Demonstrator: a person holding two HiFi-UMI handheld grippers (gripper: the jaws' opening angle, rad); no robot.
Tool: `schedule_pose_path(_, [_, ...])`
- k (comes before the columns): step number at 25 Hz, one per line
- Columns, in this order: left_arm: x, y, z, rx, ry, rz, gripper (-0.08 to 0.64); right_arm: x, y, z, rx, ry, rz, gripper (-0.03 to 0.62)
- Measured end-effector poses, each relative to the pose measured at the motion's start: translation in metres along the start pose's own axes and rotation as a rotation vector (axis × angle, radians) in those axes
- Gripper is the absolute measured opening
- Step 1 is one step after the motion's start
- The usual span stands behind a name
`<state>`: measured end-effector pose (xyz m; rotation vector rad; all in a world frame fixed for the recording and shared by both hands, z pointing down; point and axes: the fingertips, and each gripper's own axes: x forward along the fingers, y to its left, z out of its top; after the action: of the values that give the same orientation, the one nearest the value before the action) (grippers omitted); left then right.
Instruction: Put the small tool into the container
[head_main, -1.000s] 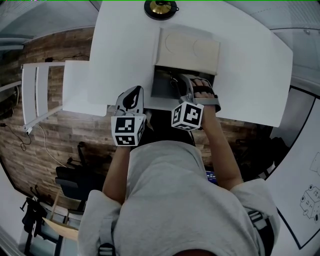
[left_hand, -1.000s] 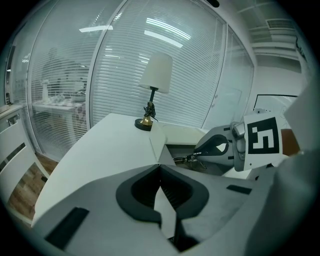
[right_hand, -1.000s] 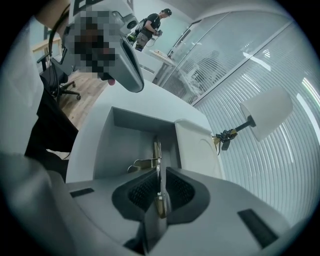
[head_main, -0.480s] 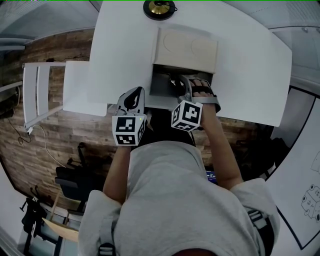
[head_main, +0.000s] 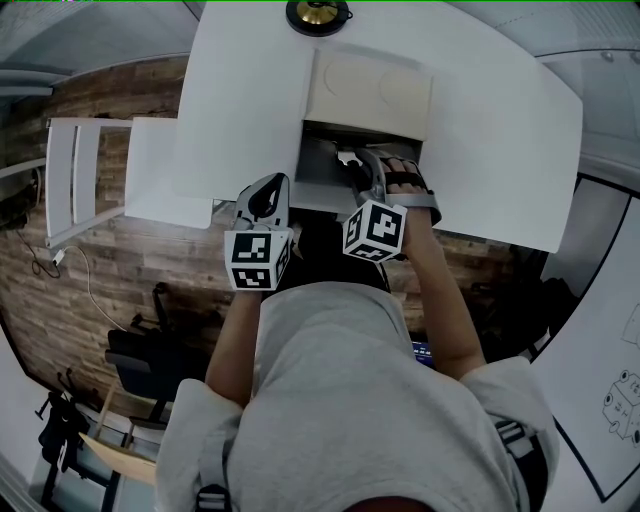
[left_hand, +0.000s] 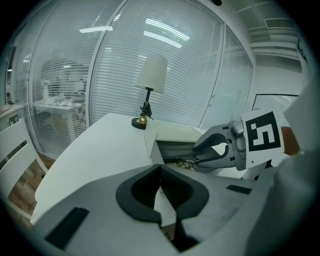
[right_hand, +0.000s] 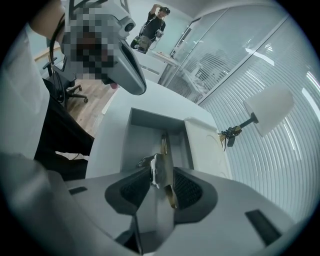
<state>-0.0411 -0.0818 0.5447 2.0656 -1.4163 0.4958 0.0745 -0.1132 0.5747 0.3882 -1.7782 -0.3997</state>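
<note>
Small tool (right_hand: 161, 169): metal, silver body with a brass-coloured strip. It sits inside the open container (head_main: 318, 172), over the grey floor. Whether it rests on that floor, I cannot tell.

Right gripper (head_main: 358, 165): reaches down into the container from the near side. Its fingers (right_hand: 192, 190) have just been opening and now stand wide apart. The tool is in the gap between them, and the 2 pads do not clamp it. The lower end of the tool overlaps the right-hand pad in the right gripper view; contact there is not clear.

Container: grey box at the near edge of the tabletop (head_main: 240, 100), roughly midway along that edge. Its cream lid (head_main: 370, 88) is flipped open toward the far edge.

Left gripper (left_hand: 160, 167): at the near edge of the tabletop, just left of the container and apart from it. Its fingers (left_hand: 135, 187) are closed tip to tip, with nothing between them.

Lamp (left_hand: 151, 75): 1, white shade, base at the far edge of the tabletop, beyond the lid.

Surroundings: wood-plank floor (head_main: 120, 260) below the near and left edges of the tabletop. A person (right_hand: 152, 22) stands far off in the right gripper view.
</note>
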Motion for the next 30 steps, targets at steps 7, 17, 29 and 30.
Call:
schedule_pose_path(7, [-0.007,-0.014,0.001,0.009,-0.018,0.010,0.023,-0.027,-0.009,0.003,0.121,-0.111,-0.068,0.100])
schedule_pose_path(17, [-0.007,-0.043,-0.010,0.046,-0.011,0.043,0.023,-0.066,-0.007,-0.017,0.498,-0.317,-0.066,0.025])
schedule_pose_path(29, [-0.018,-0.076,0.016,0.082,-0.063,-0.011,0.023,-0.110,-0.024,-0.041,1.043,-0.561,-0.176,0.025])
schedule_pose_path(30, [-0.020,-0.078,0.020,0.093,-0.075,-0.022,0.023,-0.116,-0.030,-0.039,1.033,-0.577,-0.211,0.025])
